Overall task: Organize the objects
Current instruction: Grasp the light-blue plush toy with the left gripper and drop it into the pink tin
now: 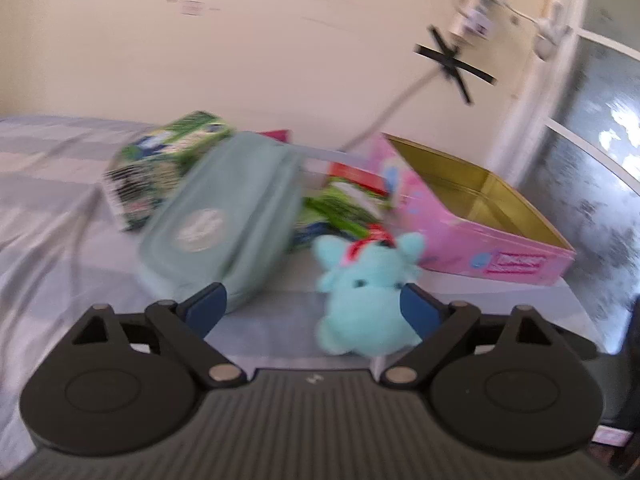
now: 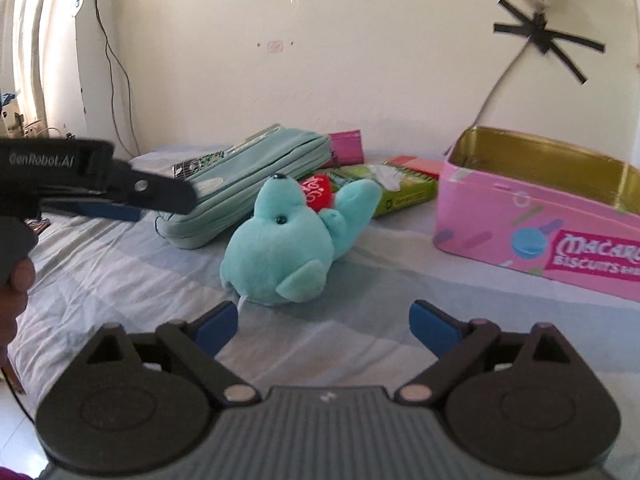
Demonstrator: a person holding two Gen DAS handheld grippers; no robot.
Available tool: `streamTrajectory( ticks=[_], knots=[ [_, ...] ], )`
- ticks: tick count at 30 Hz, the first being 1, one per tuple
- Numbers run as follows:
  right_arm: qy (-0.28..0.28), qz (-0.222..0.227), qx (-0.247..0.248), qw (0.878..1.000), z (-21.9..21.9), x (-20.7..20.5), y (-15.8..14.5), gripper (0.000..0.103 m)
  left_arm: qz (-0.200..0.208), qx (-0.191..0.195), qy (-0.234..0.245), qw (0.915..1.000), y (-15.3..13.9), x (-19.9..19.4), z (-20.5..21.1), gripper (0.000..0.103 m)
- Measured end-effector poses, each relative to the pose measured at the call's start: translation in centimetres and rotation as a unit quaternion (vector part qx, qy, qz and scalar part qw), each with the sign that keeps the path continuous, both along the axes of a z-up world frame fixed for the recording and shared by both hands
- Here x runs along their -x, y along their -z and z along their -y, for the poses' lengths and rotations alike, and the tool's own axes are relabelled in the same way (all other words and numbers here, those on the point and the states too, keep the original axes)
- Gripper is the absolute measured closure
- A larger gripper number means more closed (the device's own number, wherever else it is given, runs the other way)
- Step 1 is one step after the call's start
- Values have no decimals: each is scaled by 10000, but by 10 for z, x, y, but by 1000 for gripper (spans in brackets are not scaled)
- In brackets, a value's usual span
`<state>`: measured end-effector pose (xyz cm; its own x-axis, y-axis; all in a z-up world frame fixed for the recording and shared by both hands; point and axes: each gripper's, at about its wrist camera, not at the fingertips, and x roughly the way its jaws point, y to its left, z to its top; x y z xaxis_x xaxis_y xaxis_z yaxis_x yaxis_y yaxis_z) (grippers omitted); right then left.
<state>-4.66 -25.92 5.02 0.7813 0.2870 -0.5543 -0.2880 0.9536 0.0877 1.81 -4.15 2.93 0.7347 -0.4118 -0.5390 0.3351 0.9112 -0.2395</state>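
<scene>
Bed (image 2: 120, 280) with pale blue-grey checked sheet carries everything, wall right behind it. One pink biscuit tin (image 2: 532, 220), lid off, gold inside, on the right side of the bed; the interior that shows has nothing in it, though the near wall hides part of the floor. One mint-green zip pouch (image 2: 248, 184) left of centre, closed, contents not visible, long axis running from near-left to far-right in the right wrist view, resting tilted on a green printed packet (image 1: 160, 160). Second green packet (image 2: 400, 192) lies flat between pouch and tin, a red box (image 2: 420, 164) just behind it, a magenta item (image 2: 348, 144) behind the pouch's far end. So: one tin, one pouch, two green packets, one red box, one magenta piece, one plush. Teal plush toy (image 2: 288, 236) holding a red heart (image 2: 318, 196) lies mid-bed just in front of the pouch, apart from the tin; body axis runs near-left to far-right, head at the near end, snout tipped up. Left tongs (image 1: 316, 308) wide open, plush by the right blue pad, contact unclear, frame blurred. Right tongs (image 2: 324, 320) wide open, nothing between them, plush just ahead. A hand (image 2: 14, 292) grips the left tool's handle at the left edge.
</scene>
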Motion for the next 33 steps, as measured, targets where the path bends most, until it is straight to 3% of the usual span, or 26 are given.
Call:
streamTrajectory(
  ticks=[3,6,11,12,13,15,19,22,25,29,33],
  knots=[
    [-111,-48,-102,9999,1,-8,-2,10,-101,285,242,9993,-3,-2,13,9],
    [-225,-106,-193,9995,0,-15,-3,14,-203,215,538,9981,1,-10,29,11],
    [-505,-306,-392,9975,-6,-35,0,23,-474,60,729,9962,10,-25,43,29],
    [-588,-335,-483,9965,-6,-39,1,30,-550,24,679,9962,12,-29,42,31],
    [-714,-366,-601,9950,-6,-41,1,40,-497,66,657,9966,12,-29,42,34],
    [-859,-392,-793,9924,-5,-44,2,50,-466,73,633,9969,10,-28,41,38],
    [-833,239,-683,9939,-1,-29,-8,54,-10,-84,648,9979,-10,-21,51,38],
    [-510,1042,-386,9925,11,-17,-26,53,641,-228,910,9935,-39,-22,74,38],
    [22,1479,-279,9886,37,-20,-40,53,1120,-354,1241,9853,-59,-33,114,38],
    [698,1374,-406,9872,84,-48,-41,52,1372,-578,1570,9763,-61,-66,177,38],
    [1053,1025,-649,9870,115,-80,-30,51,1205,-747,1559,9775,-53,-97,222,37]
  ],
)
